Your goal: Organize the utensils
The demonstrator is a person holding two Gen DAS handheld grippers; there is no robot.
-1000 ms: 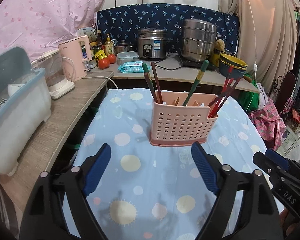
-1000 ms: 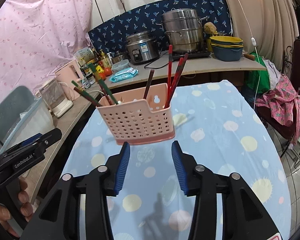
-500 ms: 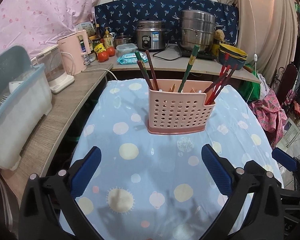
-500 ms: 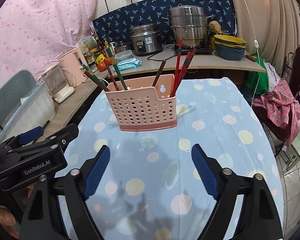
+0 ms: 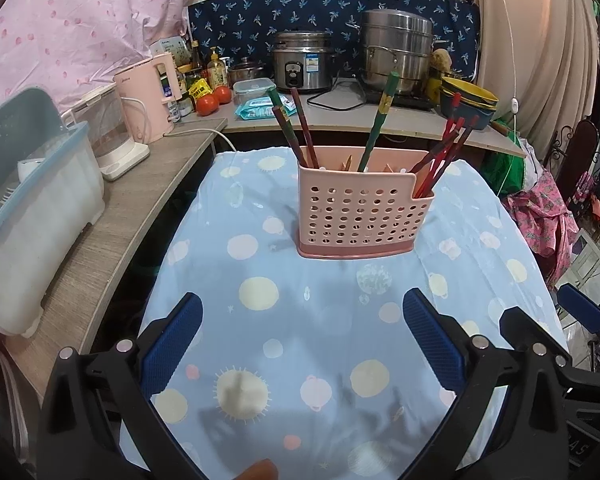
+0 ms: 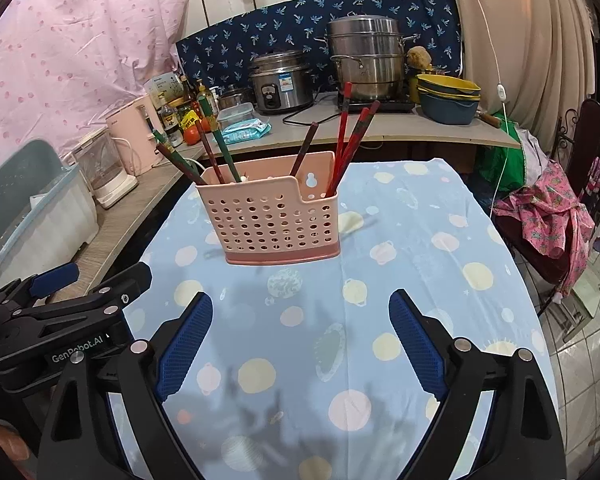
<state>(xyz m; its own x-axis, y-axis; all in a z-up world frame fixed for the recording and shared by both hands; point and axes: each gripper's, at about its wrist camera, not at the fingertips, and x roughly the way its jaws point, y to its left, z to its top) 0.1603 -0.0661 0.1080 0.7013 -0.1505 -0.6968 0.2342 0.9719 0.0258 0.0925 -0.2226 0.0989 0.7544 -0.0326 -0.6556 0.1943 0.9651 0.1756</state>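
Right now both the left gripper (image 5: 302, 340) & right gripper (image 6: 300, 338) are hanging w/ jaws spread, empty, near the pink caddy (image 5: 360, 210). Chopsticks (image 6: 350, 136) inside it are probably light, stiff, slick; I'd be pinching mid-shaft.

Both tools now gape wide after being narrower a second ago: the right tool (image 6: 301, 338) and left tool (image 5: 303, 340) sit farther from the pink holder (image 6: 274, 216).

A pink plastic utensil basket (image 5: 360, 216) with round holes stands upright on the blue dotted tablecloth (image 5: 300, 320), and it holds red chopsticks (image 5: 440, 160) in its right lower compartment and green and dark chopsticks (image 5: 296, 128) leaning in the taller part.
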